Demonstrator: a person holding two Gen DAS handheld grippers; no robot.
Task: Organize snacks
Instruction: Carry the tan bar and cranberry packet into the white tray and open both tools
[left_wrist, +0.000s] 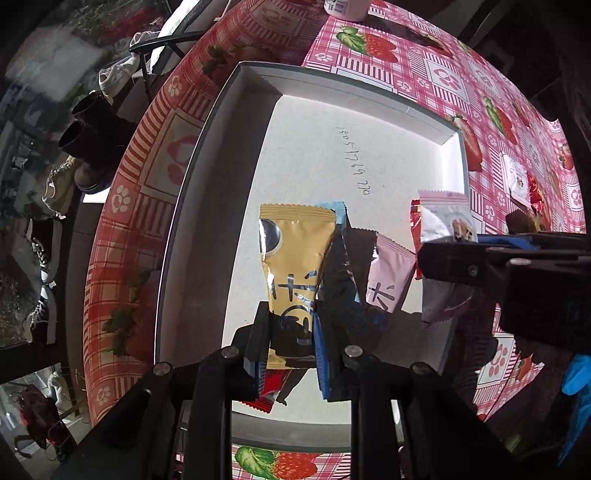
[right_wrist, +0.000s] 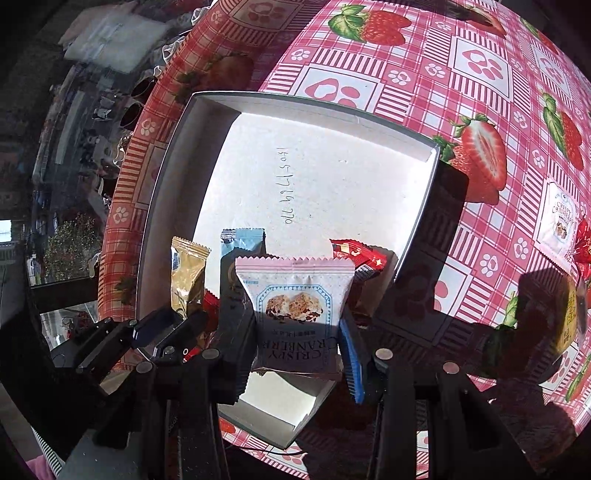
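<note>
A shallow white box (left_wrist: 369, 122) (right_wrist: 332, 122) lies on the strawberry tablecloth. My left gripper (left_wrist: 290, 332) is shut on a gold snack packet (left_wrist: 295, 251), held over the box's near part. It also shows in the right wrist view (right_wrist: 188, 269). My right gripper (right_wrist: 295, 354) is shut on a pink Crispy Cranberry packet (right_wrist: 295, 299), held over the box beside the left one; it also shows in the left wrist view (left_wrist: 443, 218). A light-blue packet (right_wrist: 242, 242), a pink packet (left_wrist: 389, 280) and a red packet (right_wrist: 356, 254) are in the box.
Another Crispy Cranberry packet (right_wrist: 561, 218) and a red wrapper (right_wrist: 583, 247) lie on the cloth at right, with a yellow packet (right_wrist: 570, 317) nearer. A white bottle (left_wrist: 345, 9) stands at the far edge. The table's left edge drops to shoes (left_wrist: 59, 184) on the floor.
</note>
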